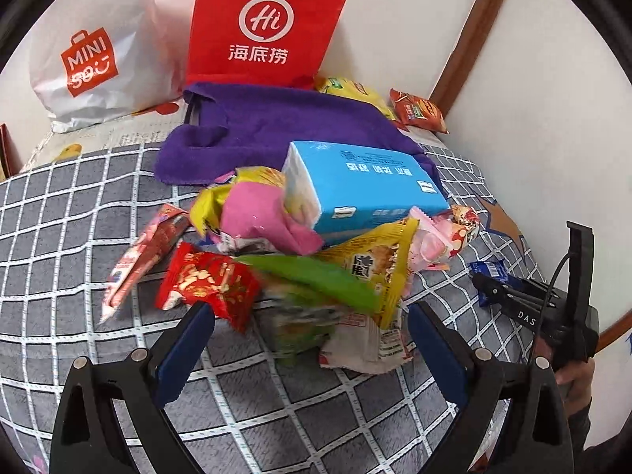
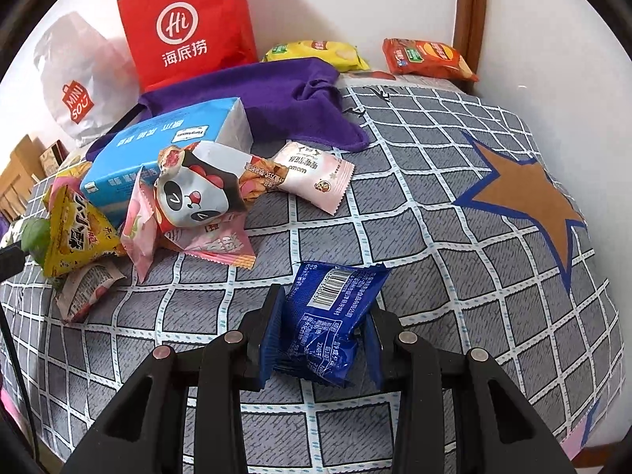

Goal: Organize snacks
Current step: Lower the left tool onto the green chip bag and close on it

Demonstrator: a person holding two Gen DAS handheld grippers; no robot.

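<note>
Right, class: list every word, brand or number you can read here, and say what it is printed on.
"Hi 海底捞": red paper bag.
"MINI SO": white plastic bag.
"DAS": black right gripper.
Upside-down Chinese print on the light blue tissue box: too blurred.
Barcode and small print on the dark blue snack packet: too small.
Yellow triangular snack packet: bold characters, unclear.

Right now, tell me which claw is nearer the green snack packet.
Left. The left claw stands open around the green snack packet; the right claw, shut on a blue packet, is off to its right.
</note>
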